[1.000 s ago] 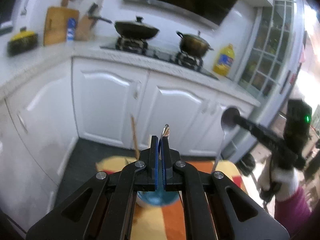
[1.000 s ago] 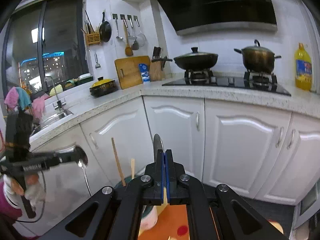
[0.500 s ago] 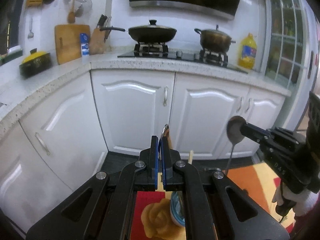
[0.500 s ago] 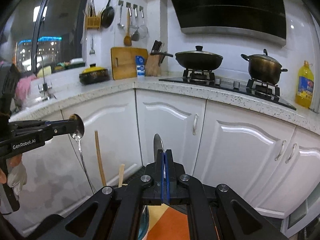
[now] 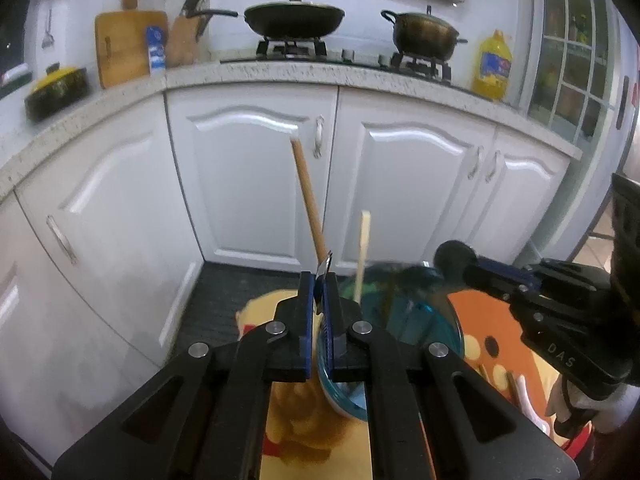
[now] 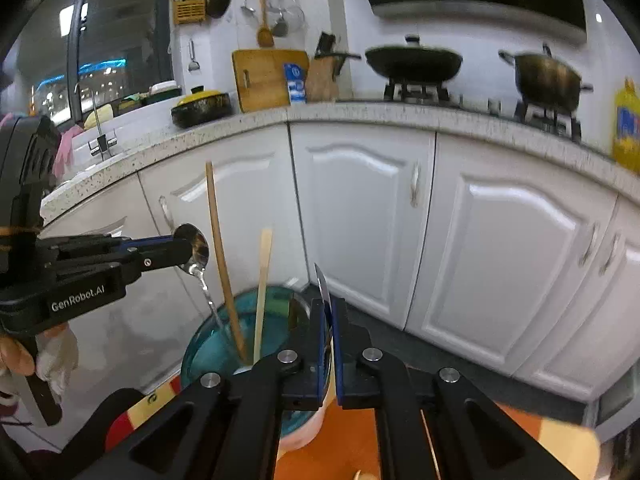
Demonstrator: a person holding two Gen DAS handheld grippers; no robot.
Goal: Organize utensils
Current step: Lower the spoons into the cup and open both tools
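Now both claws are carrying metal spoons toward the blue holder.
Each claw is pinching a spoon: the left claw [image 5: 319, 294] is clamping its spoon [image 6: 195, 245] bowl-up, handle hanging over the blue holder [image 6: 224, 336], while the right claw [image 6: 329, 322] is gripping a second spoon [image 5: 452, 258] just beside the rim. Two wooden sticks, a long one [image 6: 222, 264] and a short one [image 6: 262, 292], are already standing inside. Next, each handle probably needs steering down into the opening before the pinch is being released, avoiding the sticks.
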